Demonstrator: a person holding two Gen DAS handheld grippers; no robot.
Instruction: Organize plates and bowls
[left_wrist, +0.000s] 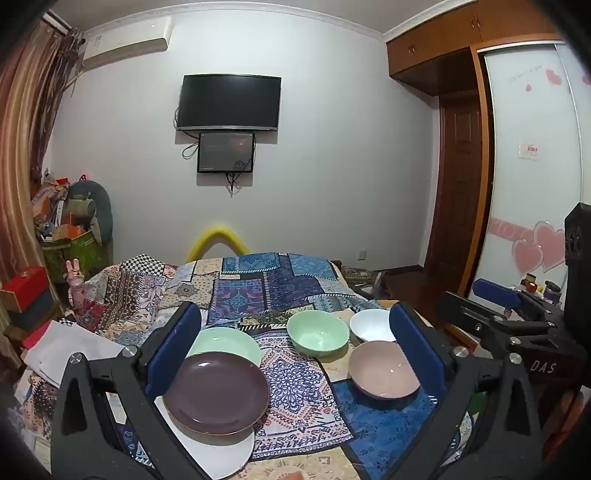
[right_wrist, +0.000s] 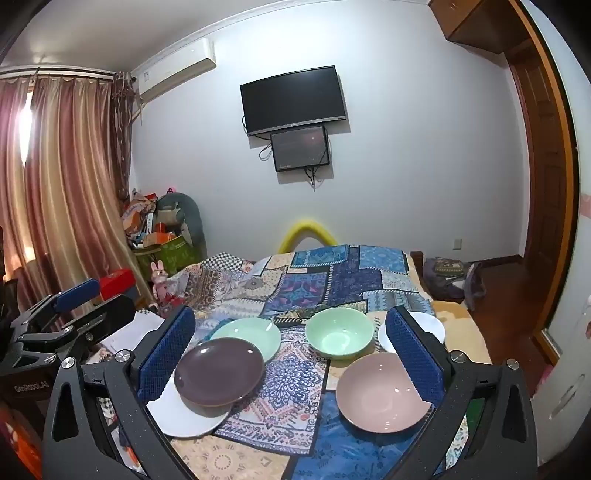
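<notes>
Plates and bowls are being faced on the bedspread; little sorting is judged done.

On the left, a purple plate (left_wrist: 217, 392) is lying over a white plate (left_wrist: 221, 450) and green plate (left_wrist: 236, 341); the green bowl (left_wrist: 317, 332), white bowl (left_wrist: 369, 325) and pink bowl (left_wrist: 384, 369) are sitting apart, unstacked. Both the left gripper (left_wrist: 295, 350) and right gripper (right_wrist: 291, 350) are being held spread, empty. Only the right view is showing the curtains (right_wrist: 66, 177).

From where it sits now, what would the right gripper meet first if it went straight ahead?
Probably the patterned cloth between the purple plate and pink bowl; the open right gripper tilts slightly down, though depth is unclear.
</notes>
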